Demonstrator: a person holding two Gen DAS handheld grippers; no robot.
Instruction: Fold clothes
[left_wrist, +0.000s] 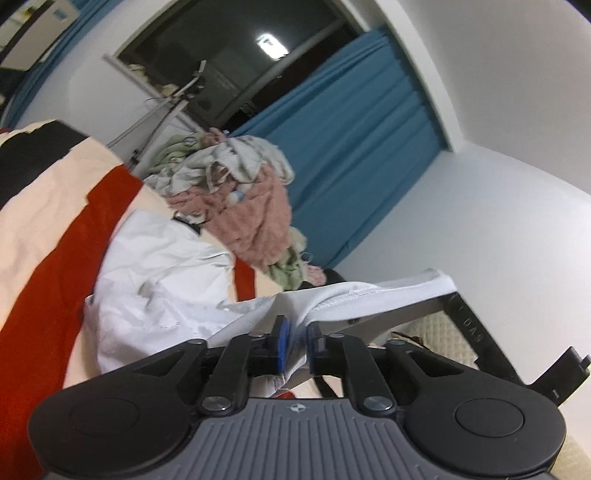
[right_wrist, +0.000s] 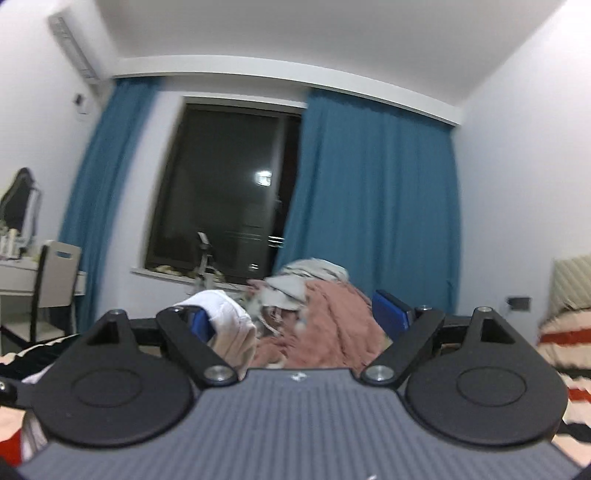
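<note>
Left gripper is pinching the white garment between nearly closed pads; right gripper is standing wide open, holding nothing, near the clothes pile

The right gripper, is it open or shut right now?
Open. The right gripper has its blue pads standing far apart, nothing pinched between them; the pink laundry pile lies beyond.

left wrist: tilted, close | right wrist: level | shared: clothes pile

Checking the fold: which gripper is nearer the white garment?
Left. The left gripper has the white garment between its fingers; the right gripper is open, empty, beside it.
</note>
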